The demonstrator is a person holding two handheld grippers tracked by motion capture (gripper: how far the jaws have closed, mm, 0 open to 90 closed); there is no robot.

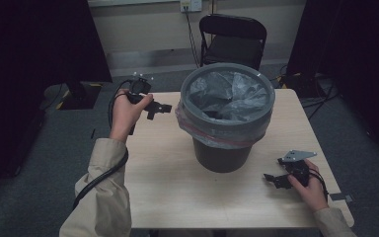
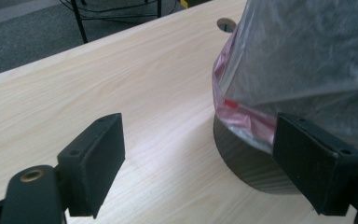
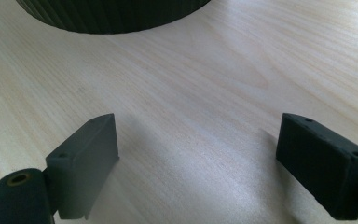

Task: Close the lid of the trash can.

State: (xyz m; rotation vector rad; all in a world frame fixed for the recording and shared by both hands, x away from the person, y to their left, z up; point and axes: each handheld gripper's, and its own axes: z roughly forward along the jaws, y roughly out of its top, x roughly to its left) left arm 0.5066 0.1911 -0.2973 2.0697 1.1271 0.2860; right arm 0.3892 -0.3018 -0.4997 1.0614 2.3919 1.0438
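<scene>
High view has the grey trash bin (image 1: 225,116) mid-table with its clear liner's (image 1: 212,131) overhang just right of the left gripper (image 1: 159,108), jaws spread and empty and nearer than the right gripper (image 1: 275,180), likewise spread, resting low by the base.

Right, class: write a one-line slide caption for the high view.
Two open hand-held grippers, left gripper and right gripper, flank a bag-lined bin on a wooden table.
</scene>
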